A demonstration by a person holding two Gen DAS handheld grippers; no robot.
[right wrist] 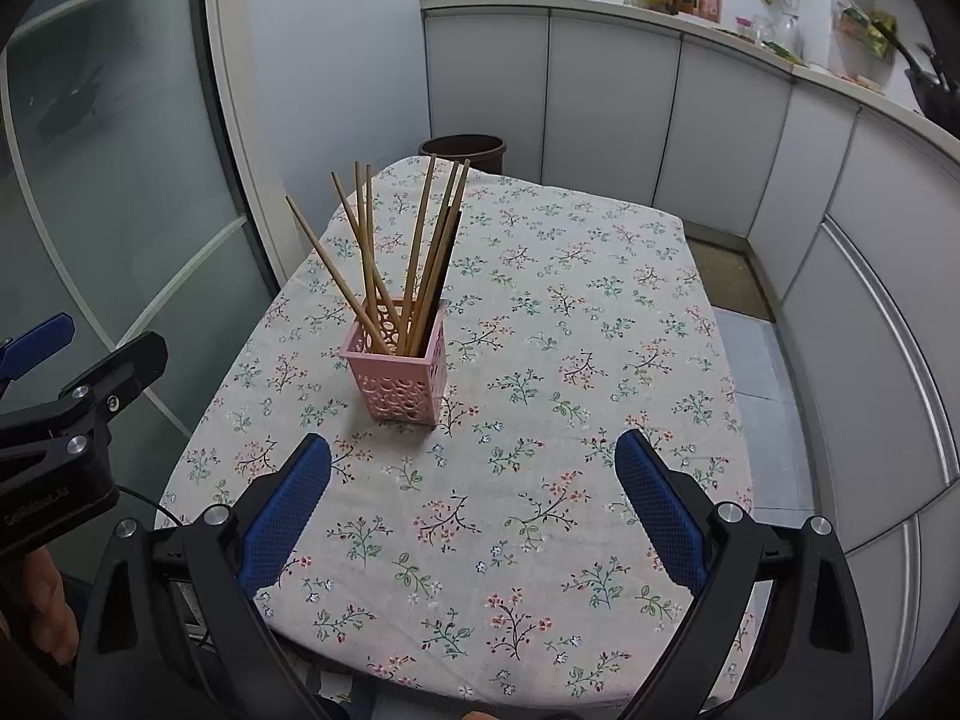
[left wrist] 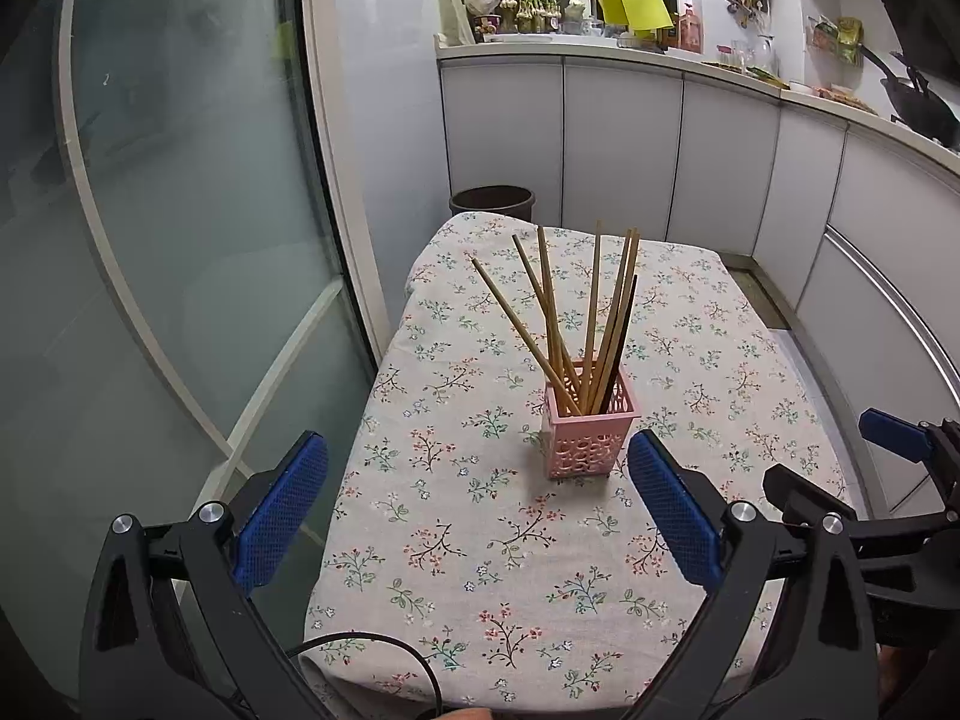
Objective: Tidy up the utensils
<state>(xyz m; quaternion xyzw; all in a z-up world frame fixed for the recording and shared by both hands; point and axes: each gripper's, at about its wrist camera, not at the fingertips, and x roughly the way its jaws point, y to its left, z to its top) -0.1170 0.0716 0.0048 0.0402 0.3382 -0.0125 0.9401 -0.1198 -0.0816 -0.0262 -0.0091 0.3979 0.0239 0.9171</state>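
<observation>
Both wide open, empty: left gripper (left wrist: 477,501), right gripper (right wrist: 474,501). Chopsticks (left wrist: 576,324) all in pink holder (left wrist: 585,441); nothing loose, withdraw clear without tipping.

Dim, even indoor light with a cool grey-blue cast; soft, faint shadows only, one at the base of the pink holder (left wrist: 588,420) on the floral tablecloth (left wrist: 480,540). Strong fisheye bending of cabinet fronts (right wrist: 606,102) and glass door (left wrist: 150,240), dark vignette at all corners. Centre sharp, slight softness toward the rims, hazy reflections on the glass.
</observation>
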